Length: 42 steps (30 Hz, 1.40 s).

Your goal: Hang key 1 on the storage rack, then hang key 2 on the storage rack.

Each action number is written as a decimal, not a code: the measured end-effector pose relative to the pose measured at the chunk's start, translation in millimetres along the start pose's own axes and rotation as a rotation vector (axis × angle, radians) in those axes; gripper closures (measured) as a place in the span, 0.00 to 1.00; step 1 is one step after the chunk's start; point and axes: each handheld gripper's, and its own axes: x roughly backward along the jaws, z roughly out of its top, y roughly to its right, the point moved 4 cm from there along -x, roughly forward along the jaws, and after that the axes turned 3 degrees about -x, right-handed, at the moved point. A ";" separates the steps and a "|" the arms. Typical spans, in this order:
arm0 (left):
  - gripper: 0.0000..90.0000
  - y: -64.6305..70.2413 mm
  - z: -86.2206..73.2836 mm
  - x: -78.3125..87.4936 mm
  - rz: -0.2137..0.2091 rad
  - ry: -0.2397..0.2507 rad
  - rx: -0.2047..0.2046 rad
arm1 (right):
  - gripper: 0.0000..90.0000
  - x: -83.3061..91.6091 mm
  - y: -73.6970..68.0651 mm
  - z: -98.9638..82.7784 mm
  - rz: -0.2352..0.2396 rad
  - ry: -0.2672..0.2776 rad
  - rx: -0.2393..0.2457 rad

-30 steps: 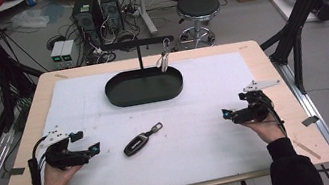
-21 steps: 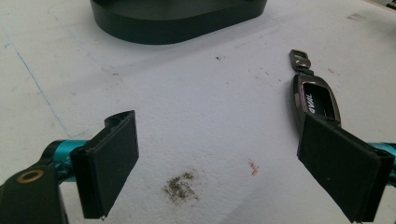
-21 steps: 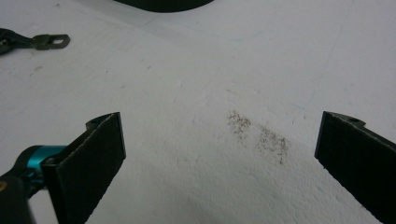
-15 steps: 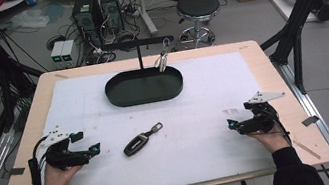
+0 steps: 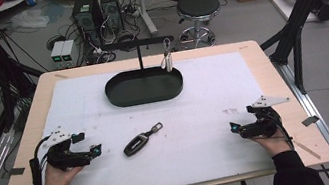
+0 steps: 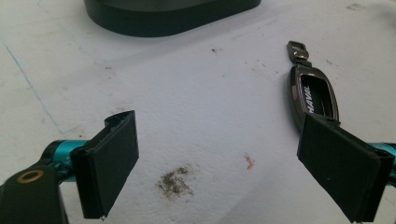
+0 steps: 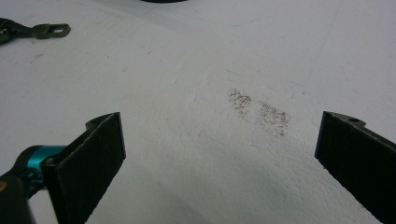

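- At the near left of the table, the left gripper (image 5: 92, 150) rests on the white sheet (image 5: 203, 152) with its jaws spread wide and nothing between them.
- At the near right, the right gripper (image 5: 234, 127) sits low over the sheet, jaws likewise wide apart and empty.
- Between the two, nearer the left one, the dark car key (image 5: 141, 140) lies flat on the sheet, its metal loop pointing far and right; in the left gripper view it lies just beyond the right-hand jaw, outside the gap.
- Farther off, at mid-table, stands the black oval tray (image 5: 117, 94), with a post and crossbar rising from it and a small metal piece (image 5: 166, 61) hanging from the bar.
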 end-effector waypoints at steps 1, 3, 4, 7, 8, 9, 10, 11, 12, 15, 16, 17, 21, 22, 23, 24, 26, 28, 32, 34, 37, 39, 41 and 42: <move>0.14 1.1 -0.5 -1.0 0.000 -0.010 -0.004 | 0.01 0.9 0.0 -0.5 -0.004 0.004 -0.005; 0.14 3.5 -0.7 -2.7 -0.004 -0.024 -0.015 | 0.01 1.6 0.1 -1.5 0.002 0.006 -0.007; 0.14 4.9 -0.3 -3.2 -0.008 -0.027 -0.016 | 0.01 1.5 0.0 -2.3 0.003 0.004 -0.007; 0.14 9.9 2.4 -4.4 -0.028 -0.034 -0.024 | 0.01 -0.2 -0.9 -3.7 0.014 -0.007 -0.008; 0.14 12.2 3.8 -5.3 -0.036 -0.038 -0.022 | 0.01 -0.7 -1.3 -3.7 0.017 -0.008 -0.002; 0.14 14.3 5.3 -6.2 -0.044 -0.041 -0.026 | 0.01 -1.0 -2.1 -3.6 0.021 -0.010 0.001; 0.14 16.2 7.0 -7.3 -0.050 -0.046 -0.031 | 0.01 -1.4 -2.8 -3.5 0.026 -0.012 0.004; 0.14 17.3 8.0 -8.0 -0.054 -0.051 -0.032 | 0.01 -1.7 -3.7 -3.6 0.028 -0.015 0.004; 0.14 20.8 11.3 -10.5 -0.063 -0.069 -0.049 | 0.01 -1.9 -3.9 -3.5 0.029 -0.014 0.007; 0.14 26.4 17.9 -16.2 -0.077 -0.096 -0.074 | 0.01 -2.8 -5.5 -3.1 0.035 -0.018 0.008; 0.14 28.1 20.0 -18.3 -0.082 -0.105 -0.079 | 0.01 -3.0 -5.5 -3.0 0.036 -0.018 0.011; 0.14 29.3 22.0 -20.4 -0.087 -0.115 -0.079 | 0.01 -3.5 -5.5 -2.9 0.037 -0.016 0.014; 0.14 31.7 30.2 -27.6 -0.095 -0.135 -0.086 | 0.01 -5.1 -6.1 -2.4 0.043 -0.017 0.014; 0.14 31.9 31.5 -28.8 -0.092 -0.140 -0.090 | 0.01 -5.7 -6.1 -2.0 0.044 -0.015 0.015; 0.14 32.8 34.2 -31.0 -0.095 -0.145 -0.089 | 0.01 -6.3 -6.0 -1.7 0.045 -0.014 0.020; 0.14 33.5 36.4 -32.8 -0.099 -0.152 -0.093 | 0.01 -6.4 -6.8 -1.7 0.045 -0.019 0.020; 0.14 36.3 41.9 -38.1 -0.107 -0.175 -0.110 | 0.01 -7.2 -6.9 -2.0 0.045 -0.022 0.029; 0.14 39.6 46.4 -43.1 -0.112 -0.193 -0.124 | 0.01 -7.8 -6.7 -2.2 0.044 -0.023 0.030; 0.14 49.8 58.4 -57.9 -0.137 -0.234 -0.171 | 0.01 -7.3 -7.7 -1.3 0.049 -0.019 0.027; 0.14 53.8 62.3 -64.4 -0.154 -0.247 -0.188 | 0.01 -7.6 -8.0 -1.3 0.045 -0.020 0.032; 0.14 59.5 65.5 -76.7 -0.172 -0.283 -0.212 | 0.01 -8.8 -7.6 -1.9 0.030 -0.029 0.051; 0.14 63.1 66.3 -86.5 -0.177 -0.299 -0.213 | 0.01 -9.2 -7.6 -2.2 0.027 -0.037 0.044; 0.14 66.5 67.6 -96.6 -0.176 -0.324 -0.225 | 0.01 -9.3 -6.5 -1.4 0.022 -0.032 0.040; 0.14 67.1 68.8 -99.1 -0.179 -0.328 -0.229 | 0.01 -9.5 -6.4 -0.8 0.023 -0.027 0.037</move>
